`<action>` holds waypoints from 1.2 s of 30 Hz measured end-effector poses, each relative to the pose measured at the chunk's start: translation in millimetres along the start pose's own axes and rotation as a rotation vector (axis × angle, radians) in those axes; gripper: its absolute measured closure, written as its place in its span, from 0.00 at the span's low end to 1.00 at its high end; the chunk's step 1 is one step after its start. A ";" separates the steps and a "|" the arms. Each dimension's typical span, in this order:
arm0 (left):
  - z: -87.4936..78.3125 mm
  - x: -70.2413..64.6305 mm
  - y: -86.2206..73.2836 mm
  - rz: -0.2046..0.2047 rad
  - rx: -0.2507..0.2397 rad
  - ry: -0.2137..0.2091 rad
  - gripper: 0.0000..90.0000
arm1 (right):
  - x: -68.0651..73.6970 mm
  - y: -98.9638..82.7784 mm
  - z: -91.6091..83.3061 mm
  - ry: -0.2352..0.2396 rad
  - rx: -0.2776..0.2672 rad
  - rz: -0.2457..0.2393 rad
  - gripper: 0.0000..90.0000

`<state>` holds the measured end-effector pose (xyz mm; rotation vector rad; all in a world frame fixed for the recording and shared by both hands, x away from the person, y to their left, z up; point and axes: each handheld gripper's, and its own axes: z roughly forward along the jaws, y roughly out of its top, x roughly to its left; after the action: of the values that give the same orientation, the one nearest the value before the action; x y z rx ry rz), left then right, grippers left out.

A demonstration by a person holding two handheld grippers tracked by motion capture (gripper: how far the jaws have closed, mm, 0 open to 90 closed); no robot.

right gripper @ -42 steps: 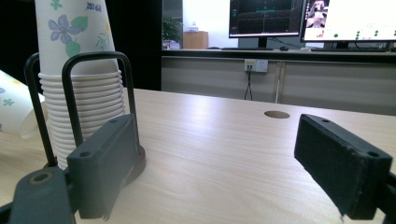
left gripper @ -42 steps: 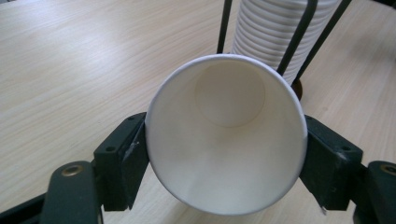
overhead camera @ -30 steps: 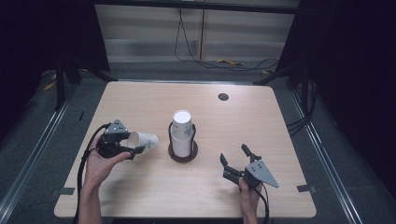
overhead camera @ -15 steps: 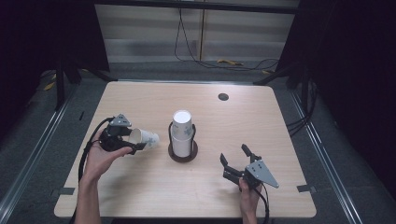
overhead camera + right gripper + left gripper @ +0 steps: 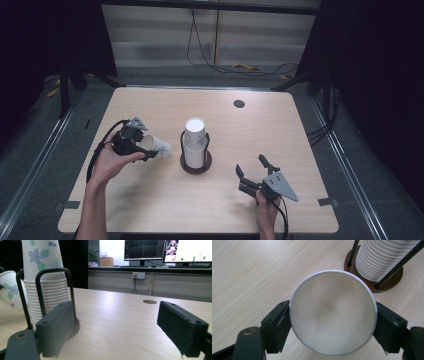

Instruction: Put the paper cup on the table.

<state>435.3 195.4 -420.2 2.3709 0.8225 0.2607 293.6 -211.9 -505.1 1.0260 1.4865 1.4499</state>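
Here the left claw [image 5: 333,322], jaws just easing apart, clasps a paper cup [image 5: 333,312] by its rim; the right claw [image 5: 122,332] gapes empty.

The paper cup [image 5: 333,312] sitting between the left gripper [image 5: 332,330] pads is showing a smooth, matt white inside with a thin rolled rim. Those pads are looking like matt black plastic, slightly scuffed, with brass-coloured screws behind them. Just beyond the cup, the table [image 5: 249,270] is showing pale wood grain with a satin finish. The stack of cups [image 5: 45,277] ahead of the right gripper [image 5: 122,332] is looking like printed matt paper, standing in a holder [image 5: 52,272] of thin black metal rods on a dark, glossy brown base.
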 end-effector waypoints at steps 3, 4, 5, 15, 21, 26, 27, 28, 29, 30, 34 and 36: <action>2.3 0.6 3.1 0.012 0.057 -0.008 0.27 | 0.0 0.0 0.0 0.000 -0.001 0.001 0.14; 3.4 1.2 3.8 0.023 0.069 -0.009 0.27 | 0.0 0.0 0.0 0.000 -0.001 0.001 0.14; 4.3 2.4 4.6 0.018 0.077 -0.014 0.27 | -0.1 0.0 0.0 0.000 -0.001 0.000 0.14; 13.2 5.5 15.4 0.038 0.165 -0.010 0.25 | -0.4 0.1 0.2 0.001 -0.001 0.001 0.14; 15.9 6.1 22.8 0.037 0.211 0.029 0.25 | -0.5 0.1 0.2 0.004 0.002 0.005 0.14; 17.7 5.8 24.0 0.050 0.221 0.012 0.24 | -0.2 0.0 0.1 0.002 0.000 0.001 0.14; 18.9 6.3 24.0 0.056 0.232 0.012 0.24 | -0.4 0.1 0.0 0.002 0.000 0.000 0.14; 20.0 6.1 24.1 0.053 0.240 0.015 0.24 | -0.4 0.1 0.0 0.002 0.000 0.000 0.14; 20.8 6.8 24.6 0.061 0.241 0.015 0.23 | -0.4 0.1 0.1 0.003 -0.001 0.000 0.14; 21.5 6.3 24.7 0.051 0.233 0.012 0.23 | -0.5 0.1 0.1 0.002 -0.001 -0.001 0.14; 24.2 8.6 27.4 0.051 0.220 -0.004 0.23 | -0.5 0.1 0.0 0.002 0.000 0.000 0.14; 26.6 9.0 28.4 0.035 0.212 -0.003 0.23 | -0.4 0.0 0.1 0.003 -0.001 0.000 0.14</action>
<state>466.2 170.5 -424.2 2.5844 0.8444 0.1923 293.8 -212.2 -505.1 1.0235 1.4878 1.4529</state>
